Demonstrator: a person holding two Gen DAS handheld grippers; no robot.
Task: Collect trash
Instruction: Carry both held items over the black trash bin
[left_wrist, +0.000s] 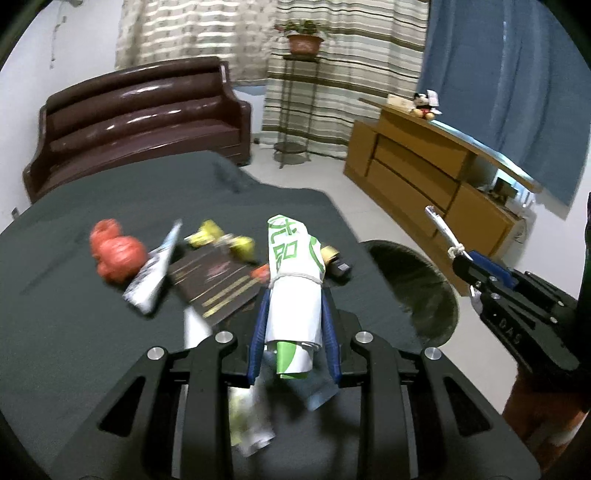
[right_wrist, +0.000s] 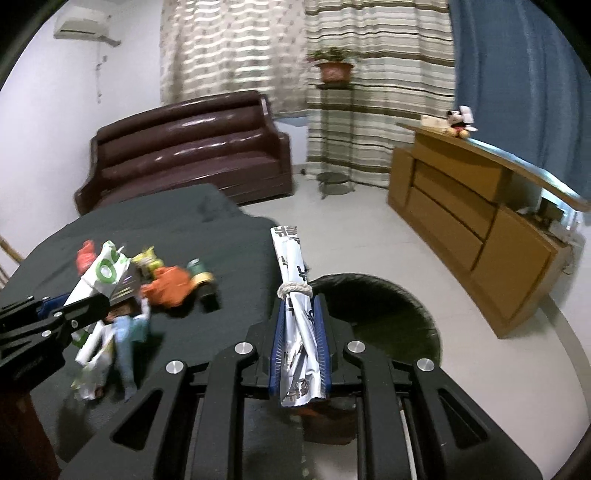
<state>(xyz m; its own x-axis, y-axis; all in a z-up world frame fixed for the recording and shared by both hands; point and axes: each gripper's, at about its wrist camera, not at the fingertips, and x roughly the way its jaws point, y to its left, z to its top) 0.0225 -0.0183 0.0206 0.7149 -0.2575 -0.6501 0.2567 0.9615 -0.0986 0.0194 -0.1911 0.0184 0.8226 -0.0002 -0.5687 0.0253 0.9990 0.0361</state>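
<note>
Two hand-held tongs hover over a counter (left_wrist: 55, 295) draped in dark grey cloth, with a round, dark-lined trash bin (right_wrist: 391, 317) standing on the floor just beside its edge. The left tongs (left_wrist: 293, 295) are closed nearly all the way on a folded white and green wrapper (left_wrist: 291, 266), which stands up between the blue pads. The right tongs (right_wrist: 299, 314) are fully closed on a long silver wrapper (right_wrist: 293, 280) with dark print, held close to the bin's rim. More trash lies scattered on the cloth: a crumpled red bag (left_wrist: 114, 254), yellow wrappers (left_wrist: 221, 240), a dark flat carton (left_wrist: 214, 284) and a small bottle (right_wrist: 201, 277). The picture is blurred around the litter. Risks from here, as a judgement: both wrappers are thin and slippery, so either could slide out of the pads and land on the floor short of the bin. The two tools are close together and could knock each other while reaching the opening. A light wrapper let go above the rim may flutter outside it.
</note>
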